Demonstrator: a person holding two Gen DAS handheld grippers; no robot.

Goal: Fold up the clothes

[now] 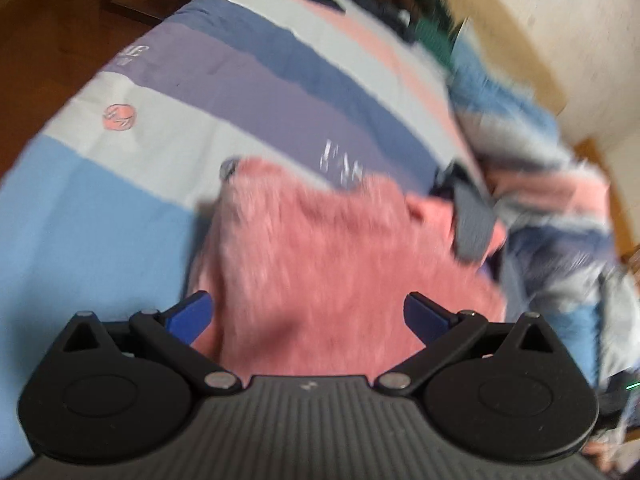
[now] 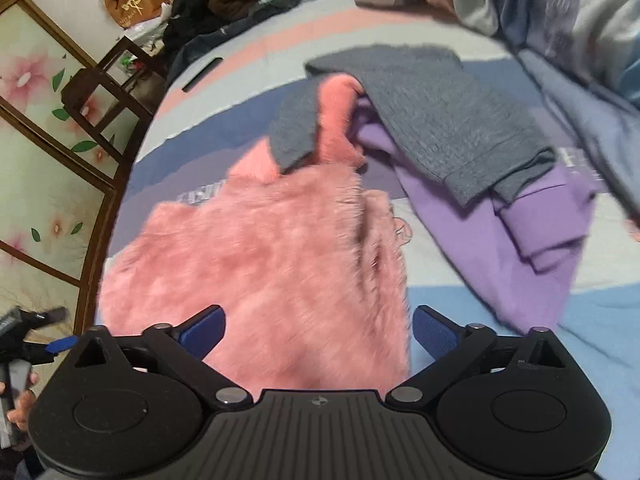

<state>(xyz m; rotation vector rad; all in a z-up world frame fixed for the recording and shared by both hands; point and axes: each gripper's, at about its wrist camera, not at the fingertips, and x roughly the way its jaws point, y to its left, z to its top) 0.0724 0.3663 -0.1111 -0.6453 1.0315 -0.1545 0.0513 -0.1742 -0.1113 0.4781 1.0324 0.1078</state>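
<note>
A fluffy pink sweater (image 1: 328,256) lies on the striped bedsheet (image 1: 120,184), right below both grippers; it also shows in the right wrist view (image 2: 272,264). My left gripper (image 1: 308,316) is open, jaws wide apart above the sweater's near edge, holding nothing. My right gripper (image 2: 318,330) is open too, its blue pads on either side of the sweater's near part. A grey knit garment (image 2: 436,120) lies over a purple garment (image 2: 520,232) behind the pink one; a grey sleeve crosses the pink sweater's far corner.
A bunched striped duvet (image 1: 560,184) lies on the bed's right side. Dark clothes (image 2: 232,4) are piled at the far end. A wooden chair (image 2: 108,80) and sliding floral panels (image 2: 36,140) stand to the left of the bed. The left gripper (image 2: 36,344) shows at the lower left.
</note>
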